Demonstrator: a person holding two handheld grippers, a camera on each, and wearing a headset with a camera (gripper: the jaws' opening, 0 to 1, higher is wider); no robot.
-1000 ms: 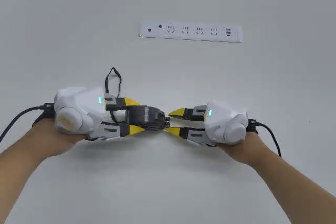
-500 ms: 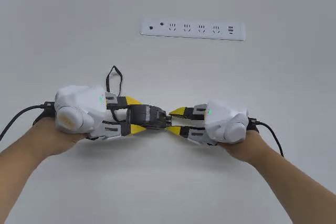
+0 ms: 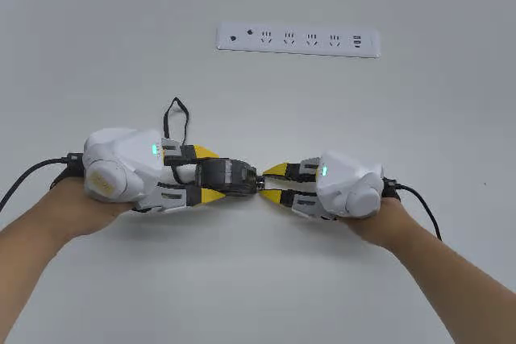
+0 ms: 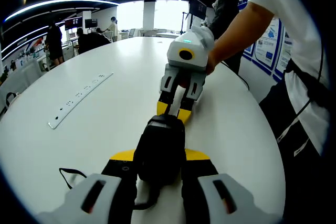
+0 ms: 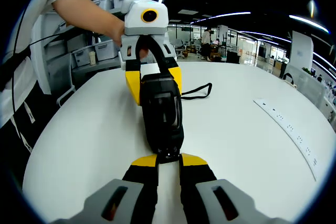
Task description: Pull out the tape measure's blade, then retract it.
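On the table [image 3: 258,279] | tape measure [image 3: 228,176] is being clamped by left gripper [image 3: 210,176] as anchor | blade tip [image 3: 260,185] is being flanked by right gripper [image 3: 272,184] (grip cannot be told) for pulling

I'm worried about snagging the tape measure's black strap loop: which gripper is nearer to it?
Left. The left gripper, clamping the tape measure, sits right beside the strap loop; the right gripper is beyond the case's far end.
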